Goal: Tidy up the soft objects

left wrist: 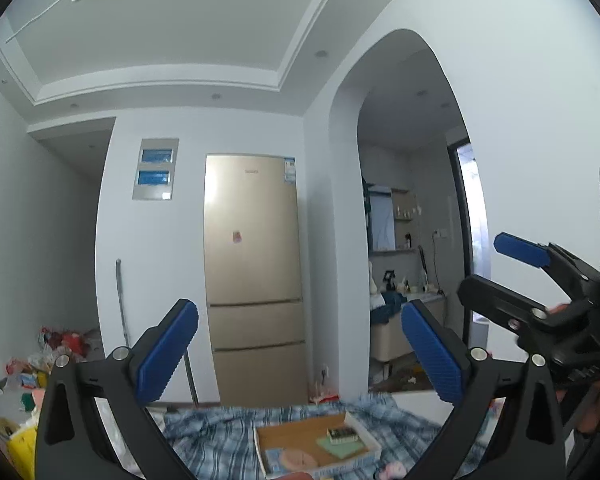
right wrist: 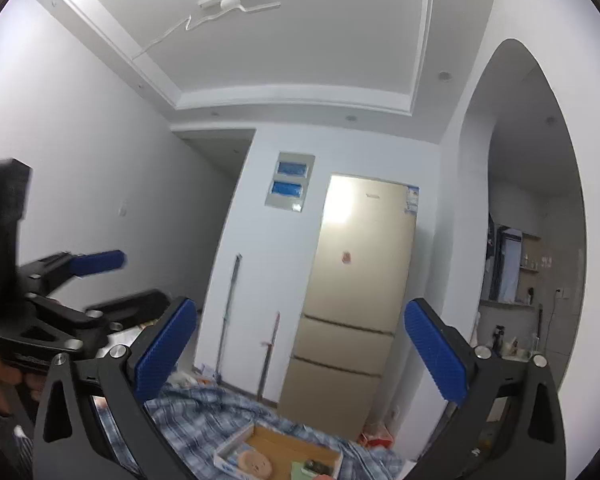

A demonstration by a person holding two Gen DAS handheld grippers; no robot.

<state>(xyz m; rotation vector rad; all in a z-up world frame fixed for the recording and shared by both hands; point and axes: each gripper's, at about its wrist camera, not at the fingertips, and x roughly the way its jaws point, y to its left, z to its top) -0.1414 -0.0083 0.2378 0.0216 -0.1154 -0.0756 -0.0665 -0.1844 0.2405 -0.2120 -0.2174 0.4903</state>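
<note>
**Both tools raised and empty above the tray**

Left wrist view: the left tool point(left wrist: 300, 354) is spread wide, its ribbed blue pads point(left wrist: 166, 354) holding nothing, and it points at the room rather than down. Low in the frame a shallow tray point(left wrist: 374, 442) with a wood-toned floor sits on a blue plaid cloth point(left wrist: 208, 436). In it lie a flat green pad point(left wrist: 342, 446), a small dark block point(left wrist: 342, 435) resting on it, and a pale round piece point(left wrist: 296, 458). The right tool point(left wrist: 500, 276) shows at the right edge, also spread and empty. A gold fridge point(left wrist: 254, 272) stands behind.

Right wrist view: the right tool point(right wrist: 300, 354) gapes open over the same tray point(right wrist: 228, 450), which is partly cut off by the frame.

The pieces look light and squashy, so they would likely yield under the pads; a gentle pinch across the middle or a free edge should serve. The cloth is limp and may bunch if caught.
</note>
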